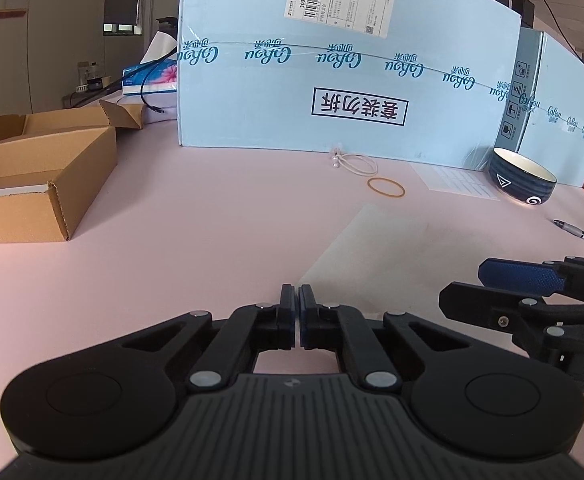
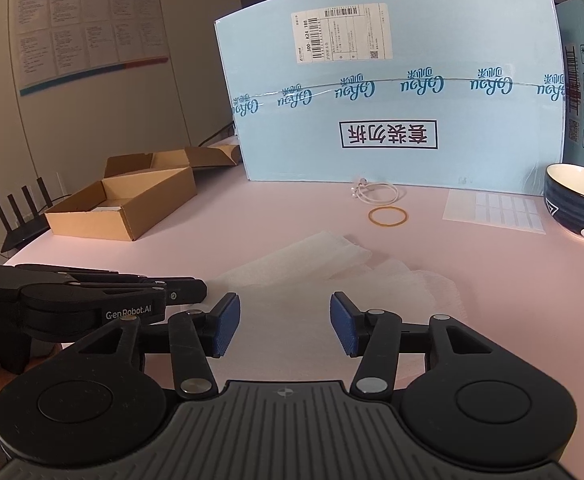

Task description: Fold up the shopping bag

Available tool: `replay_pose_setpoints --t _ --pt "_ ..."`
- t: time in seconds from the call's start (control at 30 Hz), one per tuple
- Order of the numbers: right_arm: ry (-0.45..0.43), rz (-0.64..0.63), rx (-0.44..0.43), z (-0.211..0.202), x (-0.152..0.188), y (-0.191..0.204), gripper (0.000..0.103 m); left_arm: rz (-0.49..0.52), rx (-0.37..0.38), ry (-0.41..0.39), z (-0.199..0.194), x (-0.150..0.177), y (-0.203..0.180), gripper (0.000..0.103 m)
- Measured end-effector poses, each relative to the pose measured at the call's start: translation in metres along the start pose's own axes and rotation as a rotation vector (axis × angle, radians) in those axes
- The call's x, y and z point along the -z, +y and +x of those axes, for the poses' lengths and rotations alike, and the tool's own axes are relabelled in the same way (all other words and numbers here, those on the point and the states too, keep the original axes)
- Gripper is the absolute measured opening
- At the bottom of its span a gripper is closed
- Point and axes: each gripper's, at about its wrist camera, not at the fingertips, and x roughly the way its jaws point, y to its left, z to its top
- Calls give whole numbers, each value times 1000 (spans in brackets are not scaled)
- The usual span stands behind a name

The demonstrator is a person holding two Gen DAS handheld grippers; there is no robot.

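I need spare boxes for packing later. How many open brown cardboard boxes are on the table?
1: an open brown cardboard box on the table's left side, left of the big blue carton. A loose brown flap behind it may belong to another box, partly hidden.

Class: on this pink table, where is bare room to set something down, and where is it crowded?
Free: the pink table between the open cardboard box and the white bag. Crowded: along the blue carton, with white cord, rubber band, label sheet and bowl.
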Motion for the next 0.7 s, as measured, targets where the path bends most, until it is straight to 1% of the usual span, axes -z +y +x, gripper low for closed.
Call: replay_pose_setpoints --t 0.1,0.2,0.37,0.4,0.47,0.53,0.63,0.7 --pt "-1 9 -26 -2 0 0 49 -14 1 -8 -2 1 0 1" --pt "-4 0 -38 -4 0 3 53 -26 0 -18 -4 1 1 1" --pt "1 -14 -54 -4 0 7 54 -51 15 -13 -3 1 5 1" --pt "8 -15 -58 -3 0 7 54 -54 19 -12 -3 1 5 1" --pt "25 -23 -70 -1 1 9 57 -60 33 -12 -3 1 6 1" --pt "42 -38 -74 1 2 11 67 -65 52 -12 -3 1 7 1" --pt "111 -59 -47 12 6 15 68 -79 79 -8 -2 1 9 1" --pt "127 -63 -38 15 7 15 68 -94 92 -4 -1 1 11 1"
